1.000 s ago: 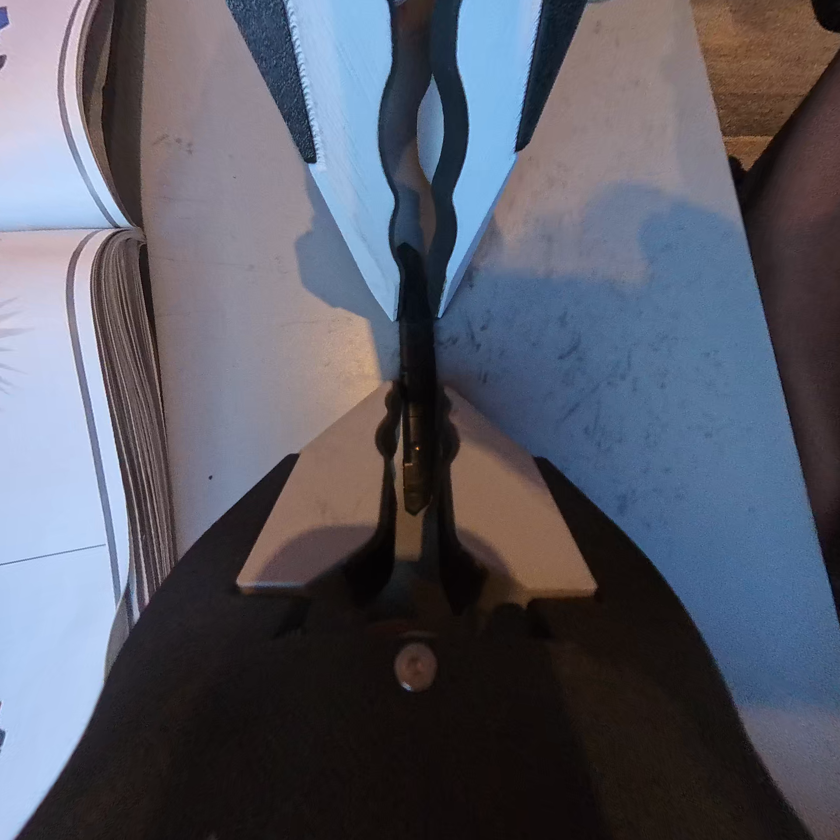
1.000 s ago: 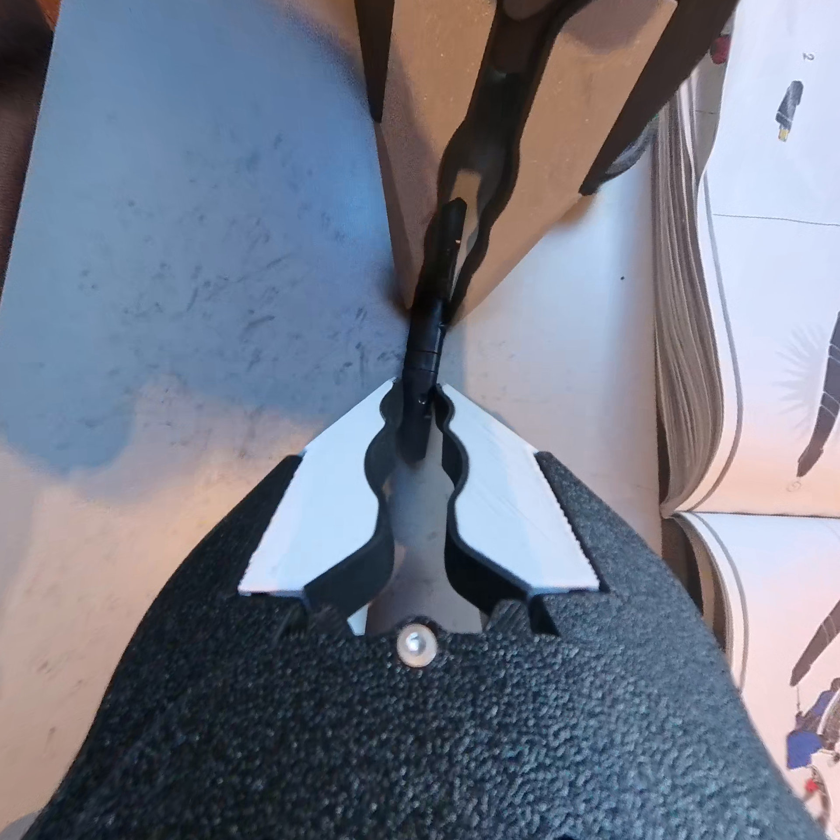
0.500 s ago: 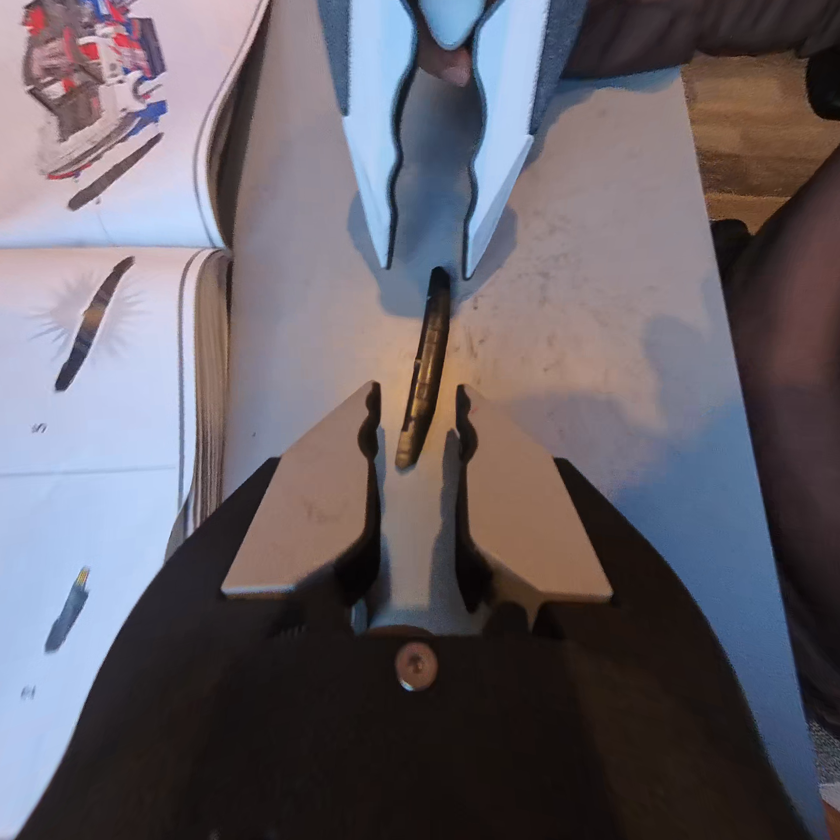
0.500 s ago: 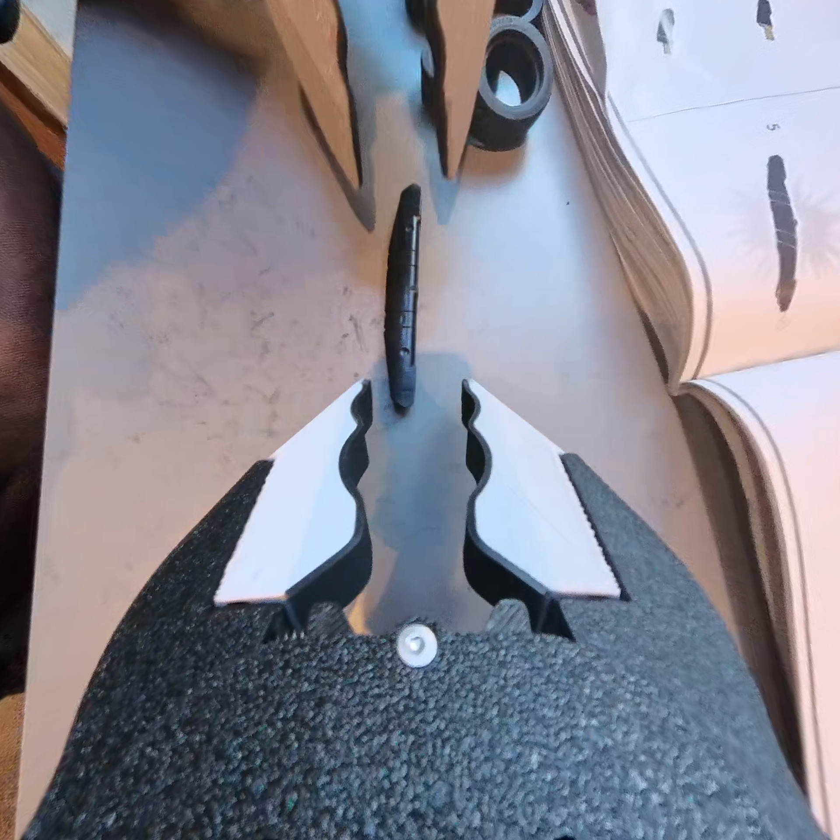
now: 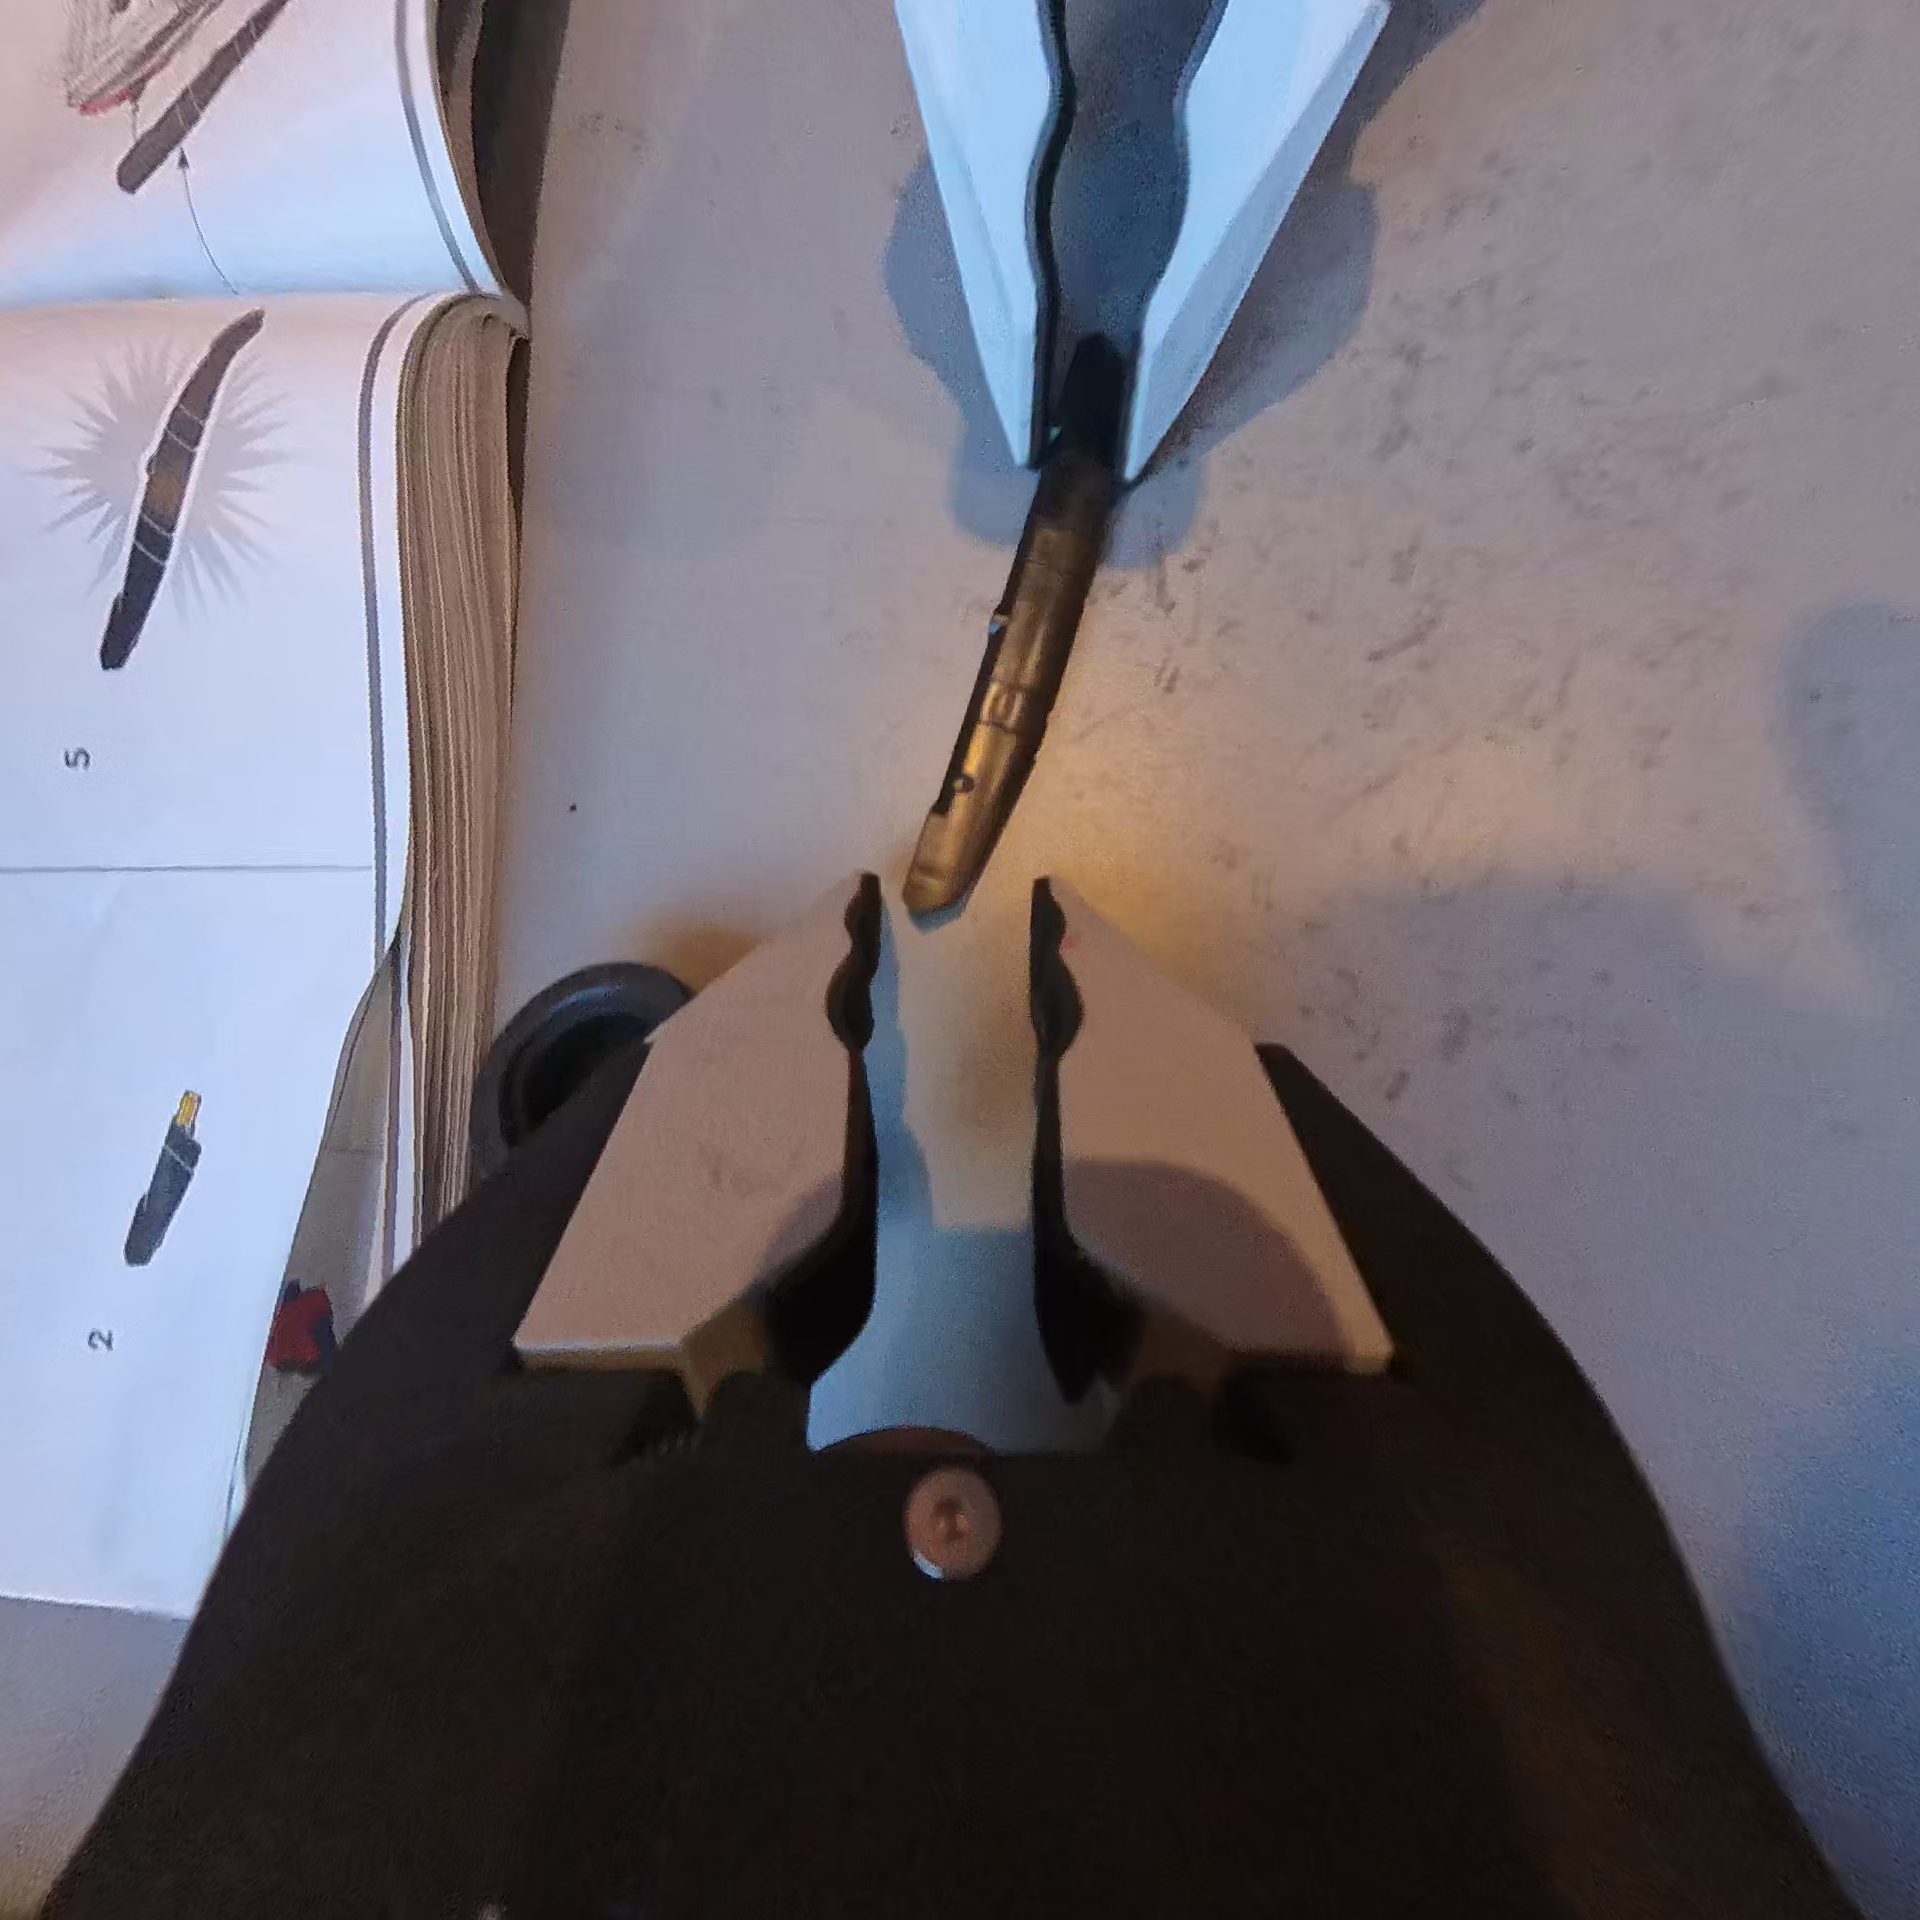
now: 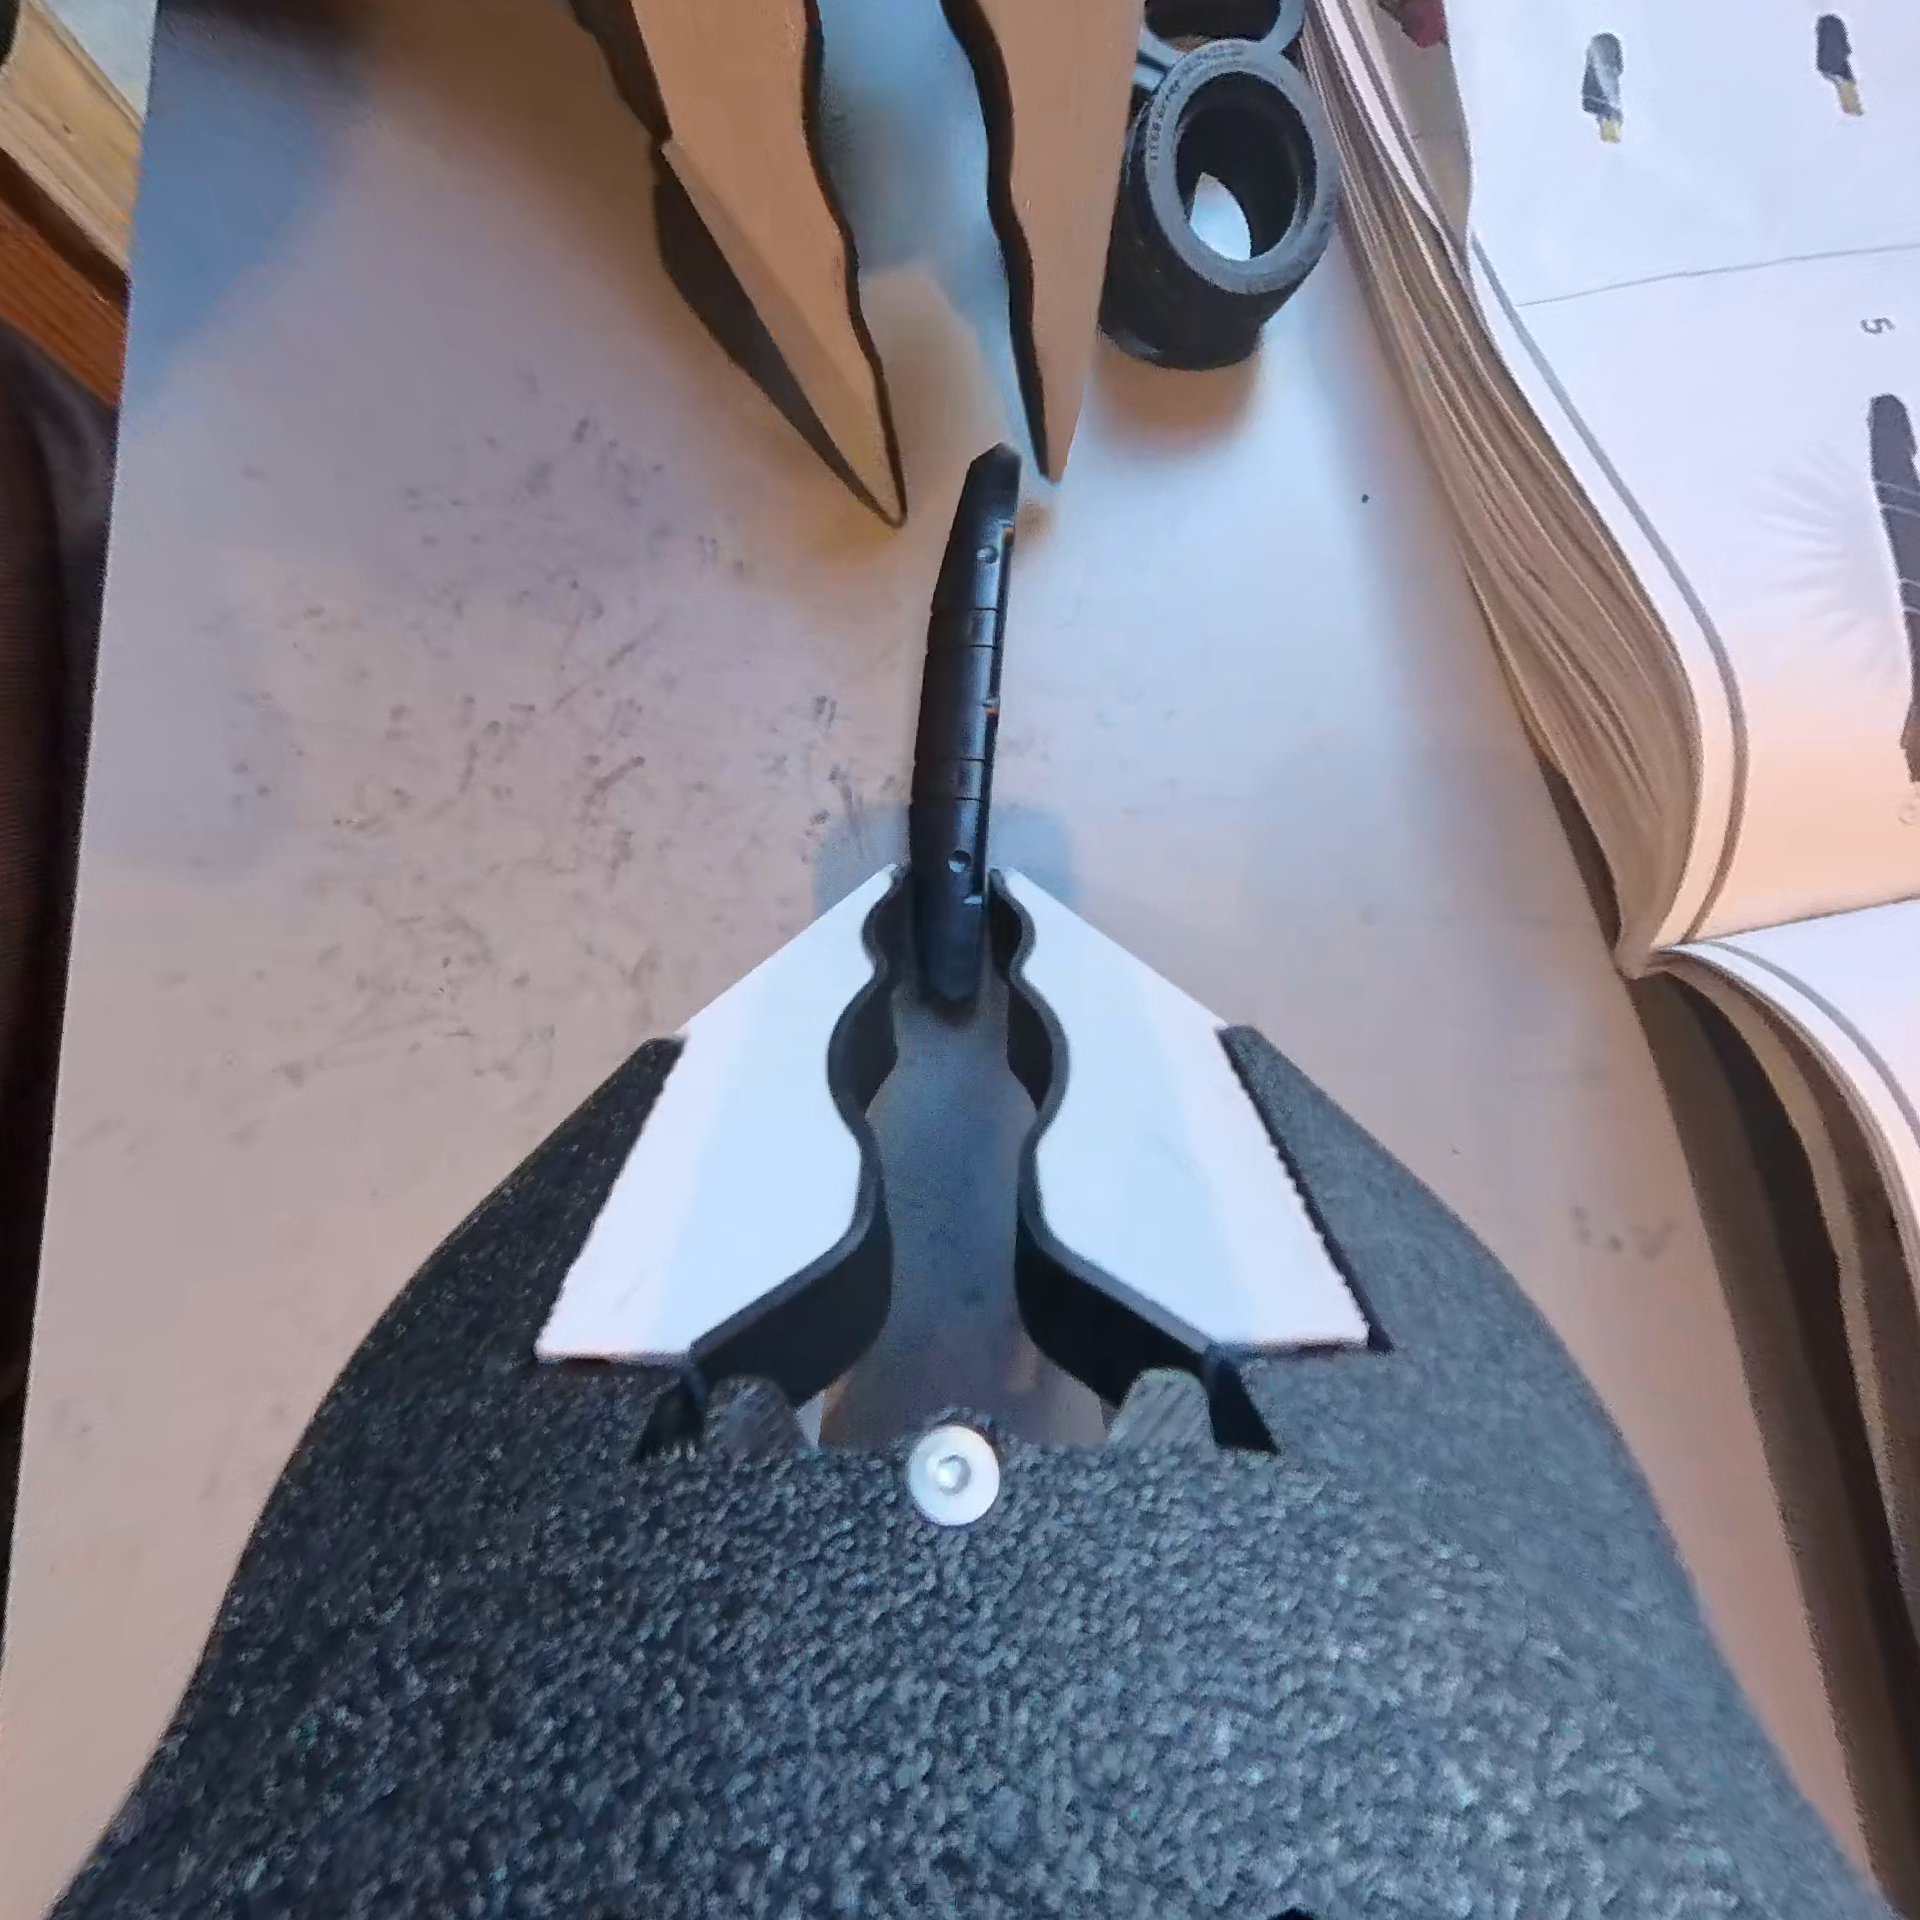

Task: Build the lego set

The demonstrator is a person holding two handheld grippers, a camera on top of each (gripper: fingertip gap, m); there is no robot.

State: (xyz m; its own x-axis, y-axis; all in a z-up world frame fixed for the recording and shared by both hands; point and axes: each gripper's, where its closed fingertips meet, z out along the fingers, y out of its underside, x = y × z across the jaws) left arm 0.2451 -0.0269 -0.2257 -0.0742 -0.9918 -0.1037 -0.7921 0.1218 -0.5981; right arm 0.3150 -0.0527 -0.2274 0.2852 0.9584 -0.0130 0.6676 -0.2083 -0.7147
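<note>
Along the table (image 6: 416, 727) edge by the open manual (image 6: 1714, 520), near the tyre (image 6: 1226, 208), my right gripper (image 6: 945, 894) now pinches the black curved piece (image 6: 961, 707) that lay loose a moment ago; left gripper (image 5: 951, 894) wide, so next joint can start.

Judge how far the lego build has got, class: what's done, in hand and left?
Done: a long black curved assembly is joined. In hand: the right gripper closes round its near end, while the left gripper is open. Left: a black tyre lies loose beside the instruction book.
</note>
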